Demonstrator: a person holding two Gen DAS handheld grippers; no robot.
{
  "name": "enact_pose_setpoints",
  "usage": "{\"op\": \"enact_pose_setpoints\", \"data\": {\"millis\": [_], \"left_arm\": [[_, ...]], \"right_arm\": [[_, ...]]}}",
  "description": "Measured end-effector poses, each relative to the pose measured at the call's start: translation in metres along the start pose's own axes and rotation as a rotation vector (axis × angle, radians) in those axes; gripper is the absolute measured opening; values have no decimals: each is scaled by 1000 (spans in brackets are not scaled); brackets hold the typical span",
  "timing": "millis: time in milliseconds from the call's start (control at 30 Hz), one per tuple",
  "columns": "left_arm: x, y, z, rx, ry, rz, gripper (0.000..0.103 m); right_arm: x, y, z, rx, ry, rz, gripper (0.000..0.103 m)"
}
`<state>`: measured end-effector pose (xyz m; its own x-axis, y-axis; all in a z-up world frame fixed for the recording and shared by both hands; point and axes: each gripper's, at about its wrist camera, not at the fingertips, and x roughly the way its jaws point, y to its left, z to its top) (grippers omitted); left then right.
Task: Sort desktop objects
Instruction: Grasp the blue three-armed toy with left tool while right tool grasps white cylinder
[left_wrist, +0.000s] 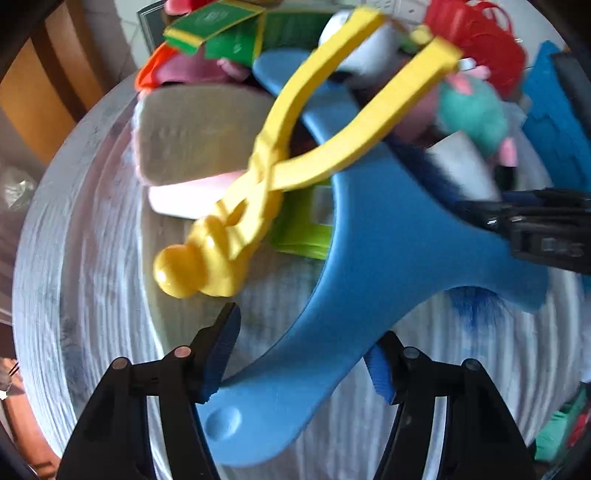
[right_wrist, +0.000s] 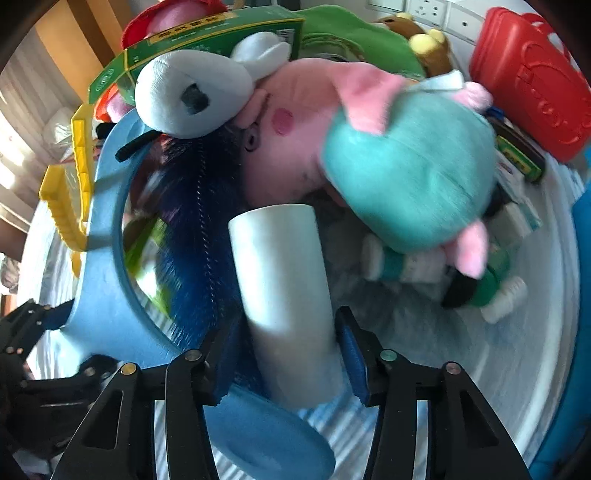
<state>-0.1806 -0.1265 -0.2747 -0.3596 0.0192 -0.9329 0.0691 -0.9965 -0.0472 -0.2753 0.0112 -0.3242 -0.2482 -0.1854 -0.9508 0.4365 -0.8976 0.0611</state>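
A blue plastic ring-shaped frame with a handle (left_wrist: 373, 266) lies over a pile of objects on the table. My left gripper (left_wrist: 303, 354) has its fingers around the frame's handle. My right gripper (right_wrist: 284, 350) has its fingers on both sides of the white handle (right_wrist: 284, 280) of a dark blue bristle brush (right_wrist: 195, 229) that passes through the frame (right_wrist: 107, 236). Yellow plastic tongs (left_wrist: 258, 177) rest on the frame. A pink and teal plush pig (right_wrist: 388, 158) lies just beyond the brush.
The pile holds green boxes (left_wrist: 221, 33), a white plush (right_wrist: 195, 96), a red plastic case (right_wrist: 532, 85), small white bottles (right_wrist: 406, 262) and a grey pad (left_wrist: 195, 136). The right gripper shows at the right edge of the left wrist view (left_wrist: 546, 229). Striped white cloth (left_wrist: 92, 258) covers the table.
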Motion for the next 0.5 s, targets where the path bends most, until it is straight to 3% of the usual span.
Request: {"op": "enact_pose_setpoints", "data": {"millis": [67, 233, 267, 300, 367, 500], "left_arm": [[-2, -9, -2, 10, 1, -55, 63], [10, -31, -6, 23, 25, -91, 63], [11, -19, -9, 32, 22, -96, 59], [12, -27, -14, 53, 19, -89, 50], [24, -26, -20, 90, 28, -75, 46], [28, -34, -43, 82, 57, -50, 45]], "right_arm": [[-5, -8, -7, 4, 9, -40, 42], [-12, -48, -32, 82, 31, -63, 31], [-14, -56, -36, 99, 26, -60, 31], [-17, -65, -42, 116, 28, -62, 27], [-20, -81, -55, 126, 35, -77, 19], [-23, -109, -80, 173, 49, -61, 18]]}}
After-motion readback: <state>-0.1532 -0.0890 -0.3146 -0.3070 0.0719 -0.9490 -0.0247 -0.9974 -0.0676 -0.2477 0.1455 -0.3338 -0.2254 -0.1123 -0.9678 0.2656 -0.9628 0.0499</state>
